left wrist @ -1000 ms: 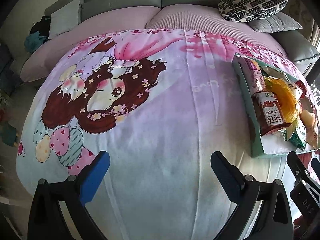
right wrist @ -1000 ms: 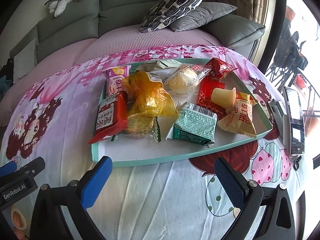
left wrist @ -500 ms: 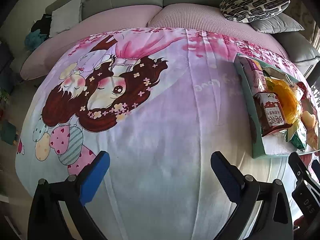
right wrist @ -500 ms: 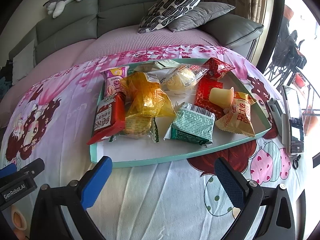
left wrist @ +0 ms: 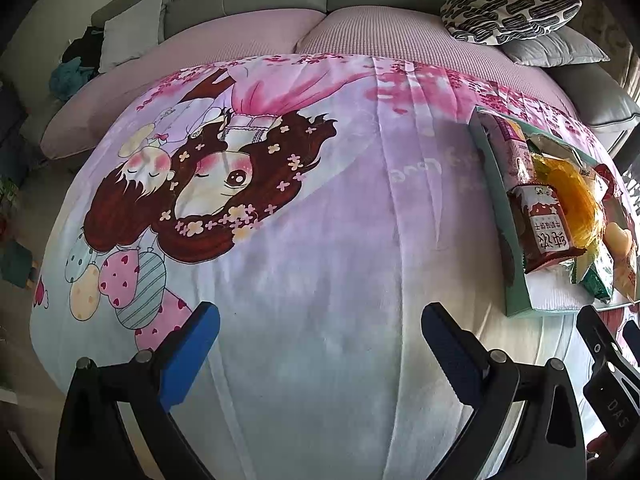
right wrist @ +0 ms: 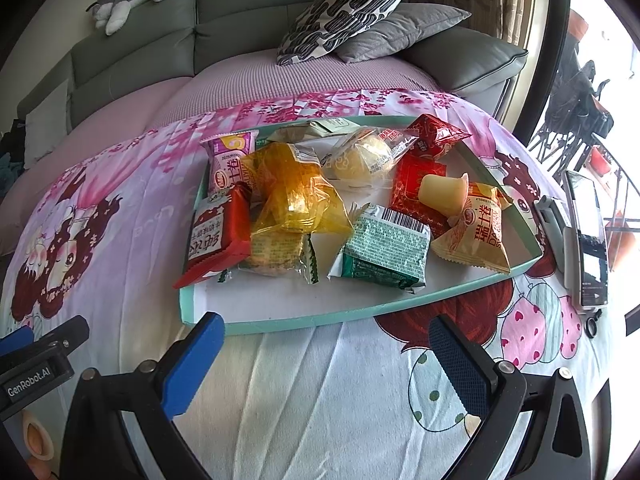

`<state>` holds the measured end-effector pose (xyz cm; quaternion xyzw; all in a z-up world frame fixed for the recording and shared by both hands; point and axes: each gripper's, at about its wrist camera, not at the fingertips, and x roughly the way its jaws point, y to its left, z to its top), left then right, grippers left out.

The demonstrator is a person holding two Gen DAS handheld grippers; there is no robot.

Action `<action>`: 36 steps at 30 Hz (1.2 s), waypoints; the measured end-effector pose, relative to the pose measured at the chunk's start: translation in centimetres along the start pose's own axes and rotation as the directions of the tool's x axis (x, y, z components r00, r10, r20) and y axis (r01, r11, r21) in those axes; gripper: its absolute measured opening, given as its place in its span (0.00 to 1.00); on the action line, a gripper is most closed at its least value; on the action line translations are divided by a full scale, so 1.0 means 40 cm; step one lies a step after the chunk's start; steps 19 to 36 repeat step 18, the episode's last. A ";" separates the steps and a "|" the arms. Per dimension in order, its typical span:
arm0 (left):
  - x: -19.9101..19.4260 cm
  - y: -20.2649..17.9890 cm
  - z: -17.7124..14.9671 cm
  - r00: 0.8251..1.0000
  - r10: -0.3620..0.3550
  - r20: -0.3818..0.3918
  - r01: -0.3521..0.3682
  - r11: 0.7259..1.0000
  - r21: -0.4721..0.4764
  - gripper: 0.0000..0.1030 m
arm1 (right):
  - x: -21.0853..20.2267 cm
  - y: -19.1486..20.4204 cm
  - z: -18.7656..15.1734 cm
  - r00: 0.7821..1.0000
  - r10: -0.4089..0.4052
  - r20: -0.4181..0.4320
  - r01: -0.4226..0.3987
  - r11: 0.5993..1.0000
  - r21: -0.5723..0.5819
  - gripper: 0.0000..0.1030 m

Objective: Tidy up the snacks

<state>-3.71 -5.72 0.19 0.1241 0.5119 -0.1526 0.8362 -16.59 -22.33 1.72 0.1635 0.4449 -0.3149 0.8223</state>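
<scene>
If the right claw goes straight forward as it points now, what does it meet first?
Probably the near rim of the teal tray, directly ahead of the open right claw. If it passes above the rim, the green snack packet comes next; depth is uncertain.

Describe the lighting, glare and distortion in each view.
Left wrist view: even, soft daylight, strong fisheye bulge on the blanket, dark corners. Right wrist view: blown-out window at right, glare on the yellow wrapper, tray edge bowed by the lens.

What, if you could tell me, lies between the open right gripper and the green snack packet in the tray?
In the right wrist view, only printed blanket, the tray's teal front rim and bare white tray floor separate the right gripper from the green packet.
</scene>
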 end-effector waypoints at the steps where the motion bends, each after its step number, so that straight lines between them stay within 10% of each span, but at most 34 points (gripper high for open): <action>1: 0.000 0.001 0.000 1.000 -0.001 0.000 0.001 1.000 0.001 0.98 | 0.000 0.000 0.000 1.000 0.000 0.000 0.000 1.000 0.000 1.00; 36: -0.005 0.005 0.001 1.000 -0.018 0.015 0.018 0.999 -0.039 0.98 | 0.003 0.002 -0.001 1.000 0.002 -0.007 -0.002 1.000 -0.006 1.00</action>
